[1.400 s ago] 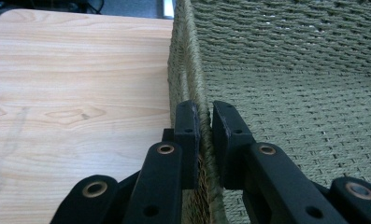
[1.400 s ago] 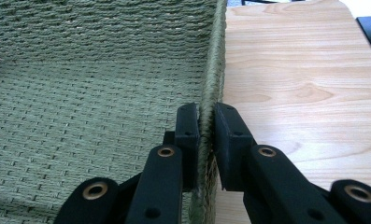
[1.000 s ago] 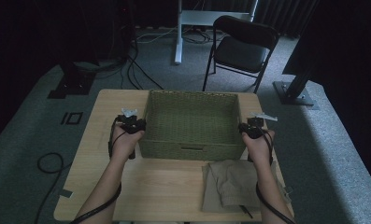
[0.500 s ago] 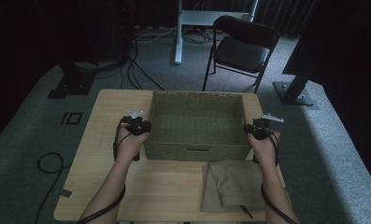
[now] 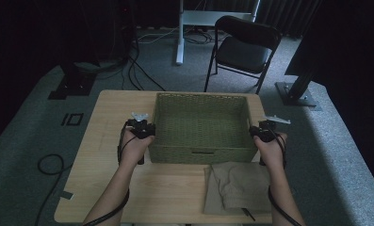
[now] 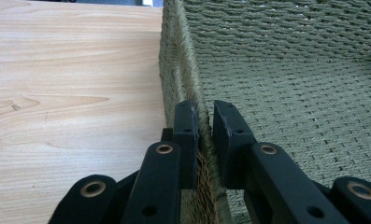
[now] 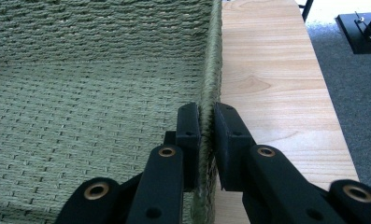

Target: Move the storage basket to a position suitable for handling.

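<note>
A green woven basket (image 5: 201, 101) sits in the middle of the wooden table (image 5: 104, 113), with nothing inside it. My left gripper (image 5: 147, 129) is shut on the basket's left wall (image 6: 181, 70), one jaw outside and one inside the rim. On the opposite side my right gripper (image 5: 256, 133) is shut on the right wall (image 7: 212, 60) in the same way. In the left gripper view my gripper (image 6: 205, 121) pinches the rim; the right gripper view shows my other gripper (image 7: 207, 122) doing likewise. Just in front of the basket lies a folded beige cloth (image 5: 236, 186).
The table's right edge (image 7: 332, 116) runs close beside my right gripper, with grey carpet beyond. A black folding chair (image 5: 243, 49) and a white stand (image 5: 180, 33) are on the floor behind the table. Cables (image 5: 48, 165) lie on the floor at the left.
The basket and both grippers have come slightly nearer the table's front edge, toward the folded cloth. Both grips look the same.
</note>
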`<state>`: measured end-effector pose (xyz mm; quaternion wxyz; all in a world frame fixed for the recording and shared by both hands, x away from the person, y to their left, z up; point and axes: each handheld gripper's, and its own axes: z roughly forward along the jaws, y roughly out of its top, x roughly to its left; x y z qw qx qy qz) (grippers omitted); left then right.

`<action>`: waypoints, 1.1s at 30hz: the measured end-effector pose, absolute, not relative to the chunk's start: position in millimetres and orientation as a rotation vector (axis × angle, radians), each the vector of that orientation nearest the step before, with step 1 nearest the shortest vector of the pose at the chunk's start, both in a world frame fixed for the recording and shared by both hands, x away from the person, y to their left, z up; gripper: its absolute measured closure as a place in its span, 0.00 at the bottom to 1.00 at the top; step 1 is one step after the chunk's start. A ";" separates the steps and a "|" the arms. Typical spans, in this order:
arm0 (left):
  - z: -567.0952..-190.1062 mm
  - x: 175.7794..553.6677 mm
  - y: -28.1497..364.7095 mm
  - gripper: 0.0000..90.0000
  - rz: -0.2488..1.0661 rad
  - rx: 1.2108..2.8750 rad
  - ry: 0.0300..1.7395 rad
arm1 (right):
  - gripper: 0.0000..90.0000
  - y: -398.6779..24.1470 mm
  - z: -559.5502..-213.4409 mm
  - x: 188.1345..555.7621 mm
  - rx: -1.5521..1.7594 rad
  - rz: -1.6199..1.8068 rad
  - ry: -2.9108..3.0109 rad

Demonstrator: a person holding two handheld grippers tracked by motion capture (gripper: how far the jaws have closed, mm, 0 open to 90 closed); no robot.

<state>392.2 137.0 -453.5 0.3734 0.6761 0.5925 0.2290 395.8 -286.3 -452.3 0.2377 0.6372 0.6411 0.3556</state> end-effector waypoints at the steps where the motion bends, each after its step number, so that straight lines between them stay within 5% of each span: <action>1: -453.5 391.2 136.6 0.90 0.588 1.732 1.517 | 0.90 -286.5 -452.7 395.1 1.748 0.977 1.753; 9: -453.7 390.2 140.8 0.85 0.548 1.742 1.479 | 0.89 -289.2 -453.9 393.3 1.765 1.010 1.741; 25: -453.0 391.4 147.0 0.29 0.477 1.827 1.243 | 0.28 -287.9 -452.0 394.5 1.594 1.129 1.829; 33: -449.2 385.5 151.8 0.21 0.461 1.814 1.182 | 0.15 -275.0 -448.2 390.0 1.448 1.115 1.933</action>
